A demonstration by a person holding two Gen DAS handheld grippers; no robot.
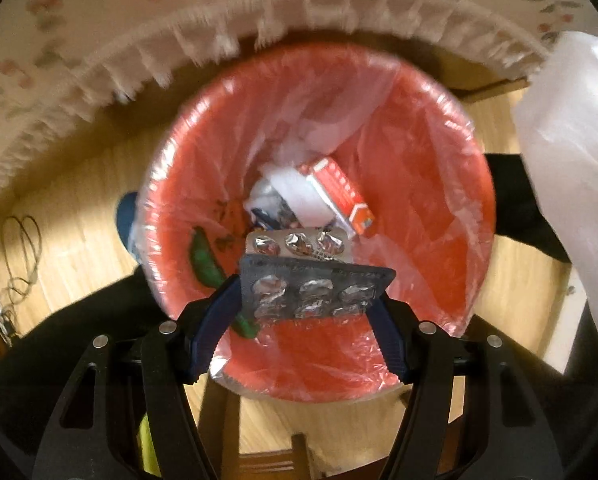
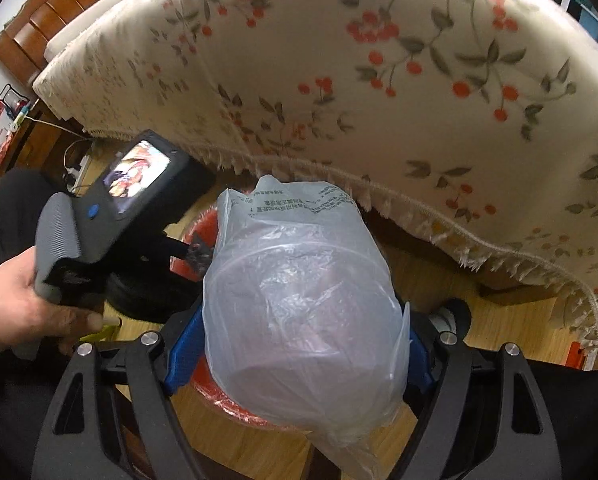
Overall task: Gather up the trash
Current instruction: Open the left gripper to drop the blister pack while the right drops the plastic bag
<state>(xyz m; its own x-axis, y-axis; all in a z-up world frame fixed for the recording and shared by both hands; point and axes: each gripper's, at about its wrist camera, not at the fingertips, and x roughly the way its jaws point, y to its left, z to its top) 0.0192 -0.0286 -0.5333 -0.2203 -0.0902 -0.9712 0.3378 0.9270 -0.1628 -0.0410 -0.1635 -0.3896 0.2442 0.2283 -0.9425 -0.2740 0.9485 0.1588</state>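
My left gripper [image 1: 305, 298] is shut on a dark blister pack [image 1: 311, 290] of pressed-out pills and holds it over the red bin [image 1: 439, 208] lined with clear plastic. In the bin lie a second silver blister pack [image 1: 297, 244], an orange and white box [image 1: 339, 196], crumpled white paper [image 1: 295, 192] and a green item [image 1: 207, 260]. My right gripper [image 2: 303, 328] is shut on a clear plastic bag [image 2: 303, 296] with a round container inside, held above the bin's rim [image 2: 203, 220]. The bag also shows in the left wrist view [image 1: 571, 168] at the right.
A table with a cherry-print fringed cloth [image 2: 379, 80] stands just behind the bin. The floor [image 1: 79, 216] is light wood. Cables [image 1: 19, 256] lie at the far left. A wooden chair [image 1: 275, 460] stands below the bin. The person's hand [image 2: 15, 312] holds the left gripper's body [image 2: 111, 220].
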